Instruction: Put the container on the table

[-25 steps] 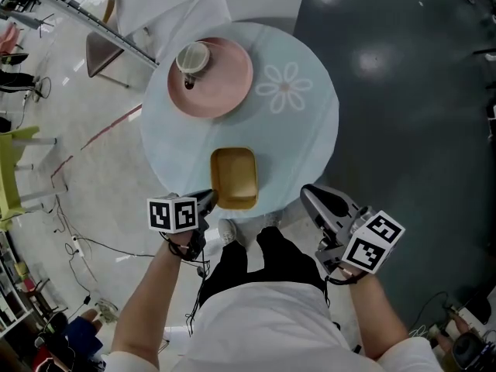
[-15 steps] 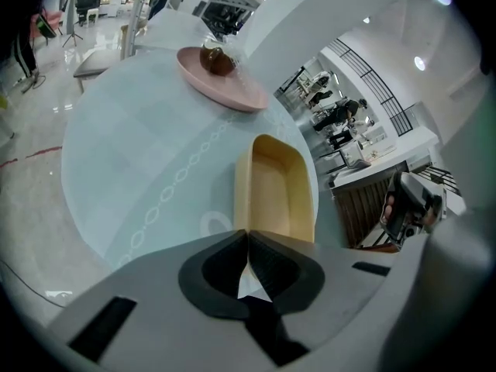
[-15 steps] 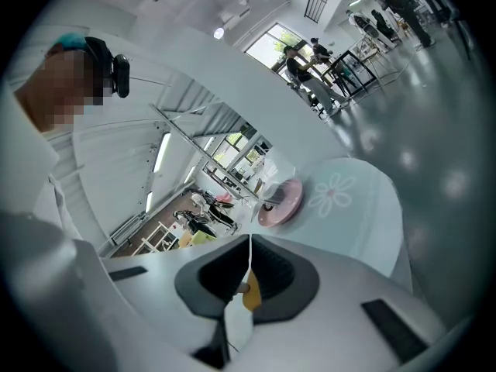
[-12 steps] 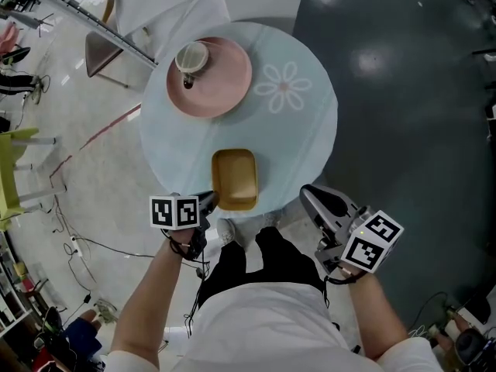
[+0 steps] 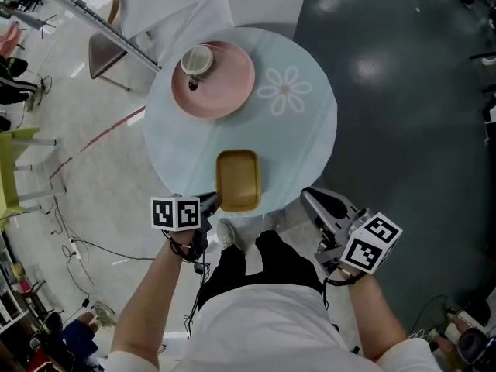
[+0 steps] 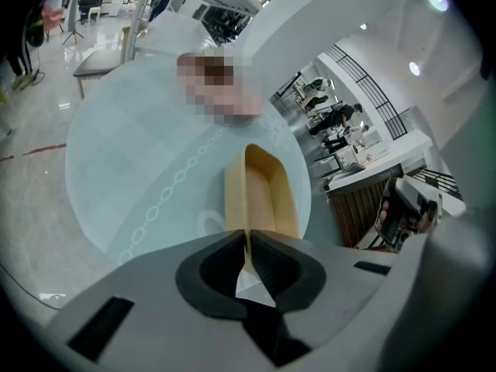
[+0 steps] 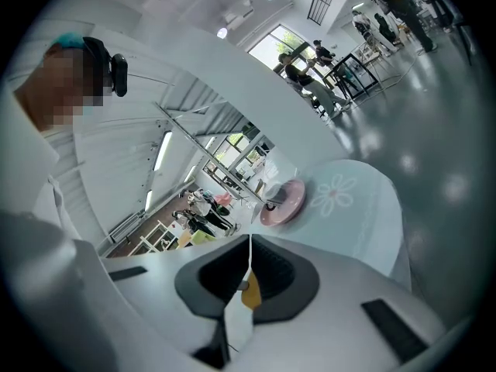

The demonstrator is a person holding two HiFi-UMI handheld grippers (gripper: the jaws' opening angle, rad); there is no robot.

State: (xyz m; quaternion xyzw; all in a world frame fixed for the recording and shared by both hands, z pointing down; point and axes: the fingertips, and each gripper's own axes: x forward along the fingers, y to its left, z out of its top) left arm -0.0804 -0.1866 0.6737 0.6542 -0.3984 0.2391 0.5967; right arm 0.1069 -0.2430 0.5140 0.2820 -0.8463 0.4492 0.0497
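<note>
Container [image 5: 237,180], head view: yellow, apparently flat on the round table [image 5: 302,138], by its near edge, well apart from the pink plate [image 5: 232,91].
Left gripper [image 6: 248,248], left gripper view: clamped on the container's thin near wall, likely keeping it level for release.
Right gripper [image 7: 248,279], right gripper view: jaws together, empty, parked off-table out of the way.

round pink plate [image 5: 229,91], pale cup [image 5: 196,60] standing on its left part, grey-brown chair seat [image 5: 105,53] just beyond, lime-green chair [image 5: 14,178] far left, black cables [image 5: 93,244] on pale floor [image 5: 101,177]
</note>
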